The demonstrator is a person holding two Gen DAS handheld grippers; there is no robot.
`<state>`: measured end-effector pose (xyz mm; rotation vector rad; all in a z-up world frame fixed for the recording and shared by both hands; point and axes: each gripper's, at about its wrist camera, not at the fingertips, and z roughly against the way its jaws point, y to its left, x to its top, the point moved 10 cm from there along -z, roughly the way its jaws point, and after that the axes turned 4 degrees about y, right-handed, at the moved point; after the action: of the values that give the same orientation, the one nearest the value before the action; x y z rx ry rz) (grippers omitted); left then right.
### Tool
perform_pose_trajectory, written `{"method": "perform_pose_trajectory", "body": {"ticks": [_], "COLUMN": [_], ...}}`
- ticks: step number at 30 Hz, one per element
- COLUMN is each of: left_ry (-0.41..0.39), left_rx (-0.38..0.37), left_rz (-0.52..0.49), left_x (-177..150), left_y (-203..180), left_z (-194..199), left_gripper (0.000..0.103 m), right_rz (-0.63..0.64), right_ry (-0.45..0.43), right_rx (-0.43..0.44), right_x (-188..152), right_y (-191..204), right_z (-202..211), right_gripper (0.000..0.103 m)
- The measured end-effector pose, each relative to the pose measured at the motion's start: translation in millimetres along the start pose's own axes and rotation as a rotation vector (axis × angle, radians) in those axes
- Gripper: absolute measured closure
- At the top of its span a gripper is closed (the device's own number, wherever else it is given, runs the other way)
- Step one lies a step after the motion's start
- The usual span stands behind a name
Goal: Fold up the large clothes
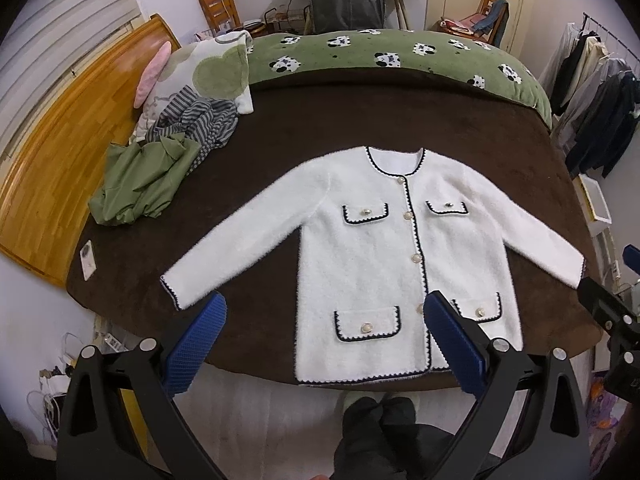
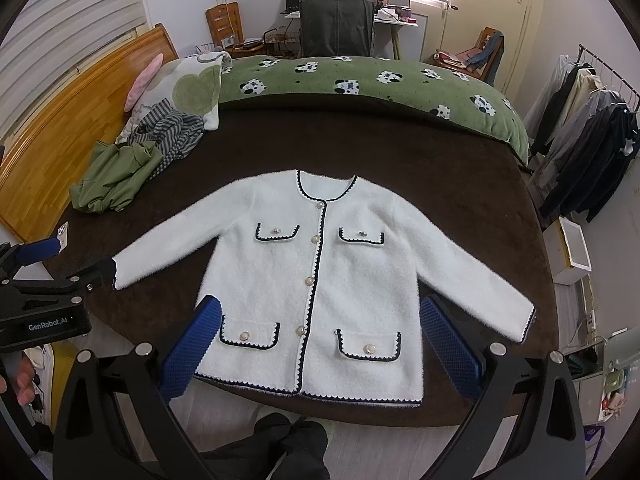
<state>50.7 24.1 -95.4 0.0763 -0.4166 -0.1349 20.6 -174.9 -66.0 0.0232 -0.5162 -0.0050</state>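
A white fuzzy cardigan (image 1: pixel 360 248) with navy scalloped trim lies flat and face up on the brown blanket (image 1: pixel 280 128) covering the near half of the bed, buttoned down the front, both sleeves spread out and angled downward, its hem close to the near edge — four trimmed pockets show, each with a pale button. The left gripper (image 1: pixel 324 344) hangs above the hem with its blue-padded fingers (image 1: pixel 196 348) spread wide, holding nothing; the right gripper (image 2: pixel 320 348) hangs likewise over the lower part of the cardigan, jaws wide apart and empty. Beyond the left sleeve, near the wooden headboard (image 1: pixel 60 168), sit a crumpled green garment (image 1: pixel 140 184), a striped one (image 1: pixel 200 124) and a pillow (image 1: pixel 208 68). A green cow-print blanket (image 1: pixel 392 56) covers the far side — past it, a desk and chairs; clothes hang on a rack (image 2: pixel 592 136) at the right.
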Motion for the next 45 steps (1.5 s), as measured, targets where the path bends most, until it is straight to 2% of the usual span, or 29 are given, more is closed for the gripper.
{"method": "perform_pose_trajectory", "body": {"ticks": [9, 16, 21, 23, 26, 29, 32, 36, 42, 45], "left_ry": [0.001, -0.009, -0.007, -0.007, -0.03, -0.022, -0.021, -0.018, 0.047, 0.107], "left_rx": [0.006, -0.005, -0.009, -0.025, -0.023, -0.06, -0.085, -0.106, -0.125, -0.165], "left_rz": [-0.027, -0.076, -0.172, -0.24, -0.301, -0.338, -0.392, -0.396, -0.365, -0.344], "left_x": [2, 10, 21, 29, 46, 62, 80, 98, 110, 109], "left_y": [-3, -8, -30, -50, -75, -106, -148, -195, -277, -315], "left_z": [-5, -13, -27, -33, -38, -48, -64, -89, -171, -222], "left_gripper": [0.006, 0.006, 0.006, 0.006, 0.006, 0.006, 0.006, 0.006, 0.006, 0.006], "right_rz": [-0.012, -0.056, -0.101, -0.144, -0.201, -0.248, -0.277, -0.371, -0.488, -0.512], "right_ry": [-0.001, -0.019, -0.022, -0.021, -0.032, -0.021, 0.004, 0.034, 0.081, 0.094], "right_rx": [-0.008, -0.05, -0.09, -0.095, -0.126, -0.18, -0.262, -0.294, -0.353, -0.428], "right_x": [-4, -1, -3, -3, -4, -7, -14, -35, -75, -100], "right_y": [-4, -13, -37, -55, -87, -128, -173, -249, -361, -416], "right_z": [-5, -10, -9, -7, -6, -10, -21, -52, -110, -140], "right_gripper": [0.005, 0.005, 0.005, 0.005, 0.005, 0.005, 0.005, 0.005, 0.005, 0.005]}}
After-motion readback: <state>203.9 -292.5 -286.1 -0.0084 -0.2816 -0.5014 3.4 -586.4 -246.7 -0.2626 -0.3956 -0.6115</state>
